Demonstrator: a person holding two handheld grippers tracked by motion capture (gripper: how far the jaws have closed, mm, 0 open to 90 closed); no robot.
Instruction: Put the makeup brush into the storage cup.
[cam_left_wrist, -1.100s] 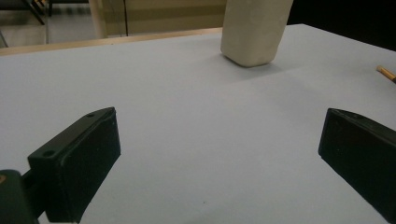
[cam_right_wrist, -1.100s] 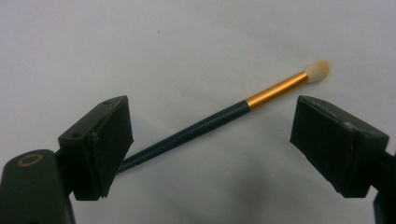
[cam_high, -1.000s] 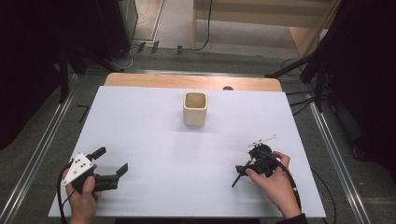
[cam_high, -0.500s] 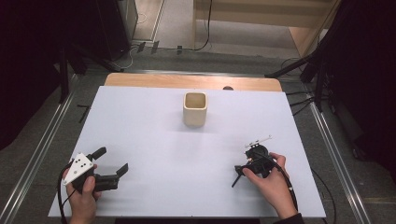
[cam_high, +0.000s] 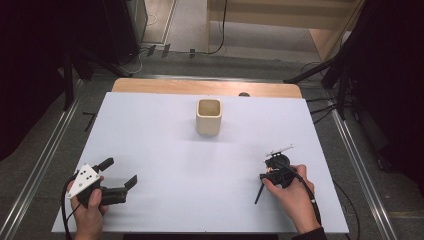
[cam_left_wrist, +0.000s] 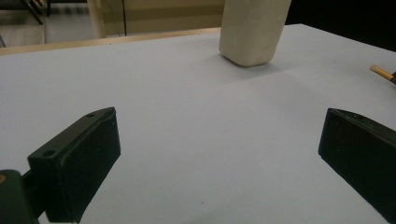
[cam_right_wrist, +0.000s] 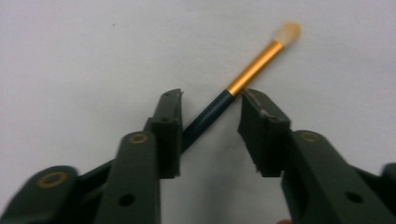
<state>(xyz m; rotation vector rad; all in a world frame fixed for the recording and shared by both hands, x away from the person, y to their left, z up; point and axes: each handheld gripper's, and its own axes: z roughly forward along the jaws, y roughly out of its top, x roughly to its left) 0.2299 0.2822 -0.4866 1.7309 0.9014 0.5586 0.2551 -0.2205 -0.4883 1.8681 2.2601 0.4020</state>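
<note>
A makeup brush (cam_right_wrist: 252, 65) with a dark handle, gold ferrule and pale bristle tip lies on the white table (cam_high: 165, 150). My right gripper (cam_right_wrist: 210, 100) points down over it. Its jaws have just been closing and stand either side of the handle with a gap still showing, so it is open. In the high view the right gripper (cam_high: 272, 172) is at the lower right, and the brush handle (cam_high: 258, 194) sticks out toward the near edge. My left gripper (cam_high: 120, 171) rests at the lower left, wide open and empty (cam_left_wrist: 217, 126).
A beige square cup (cam_high: 208, 116) stands upright at the middle back of the table, also ahead of the left gripper (cam_left_wrist: 252, 30). A wooden strip (cam_high: 205, 87) runs along the far edge. Metal rails and cables flank the table.
The right gripper's jaws have drawn closer together over the brush. Both hands have stayed where they were, and the left gripper is unchanged.
</note>
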